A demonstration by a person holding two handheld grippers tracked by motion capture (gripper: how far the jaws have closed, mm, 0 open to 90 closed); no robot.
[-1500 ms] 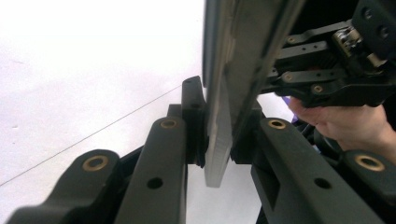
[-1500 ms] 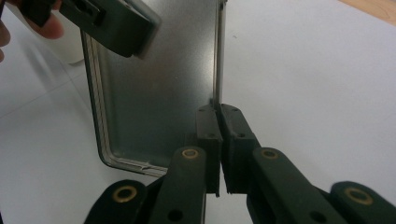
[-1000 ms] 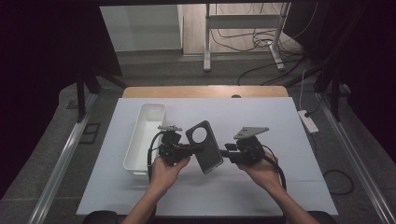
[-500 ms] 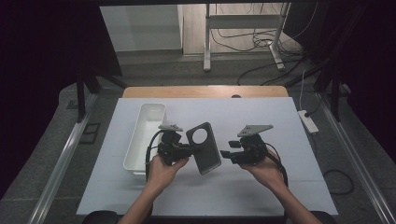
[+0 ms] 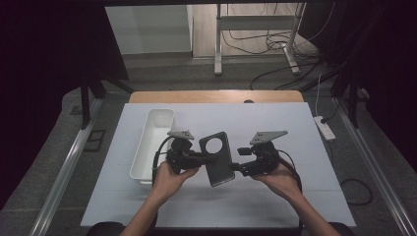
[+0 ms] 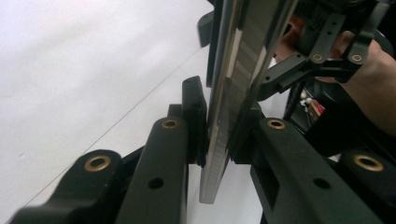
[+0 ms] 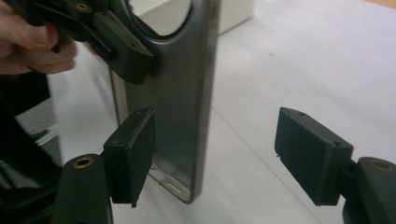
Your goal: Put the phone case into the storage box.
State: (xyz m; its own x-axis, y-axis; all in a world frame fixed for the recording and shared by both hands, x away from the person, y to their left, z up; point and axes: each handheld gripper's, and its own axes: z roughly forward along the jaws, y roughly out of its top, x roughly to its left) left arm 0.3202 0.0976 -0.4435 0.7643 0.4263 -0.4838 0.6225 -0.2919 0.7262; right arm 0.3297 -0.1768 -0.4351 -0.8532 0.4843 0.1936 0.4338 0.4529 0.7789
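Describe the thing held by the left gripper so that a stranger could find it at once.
On the white table, right of the long white bin, the left gripper clamps a phone case. It is a flat dark grey slab with a big round hole.

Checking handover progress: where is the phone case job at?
Done: the left gripper has the phone case off the table, jaws clamped on its edge. In hand: the right gripper sits open around the case's lower end. Left: closing it; the white bin looks empty.

A phone [image 5: 219,160] stands between the left gripper's fingers [image 6: 196,116], just left of the right gripper's fingers [image 7: 133,149]; a tray [image 5: 153,142] lies behind on the table [image 5: 295,196].
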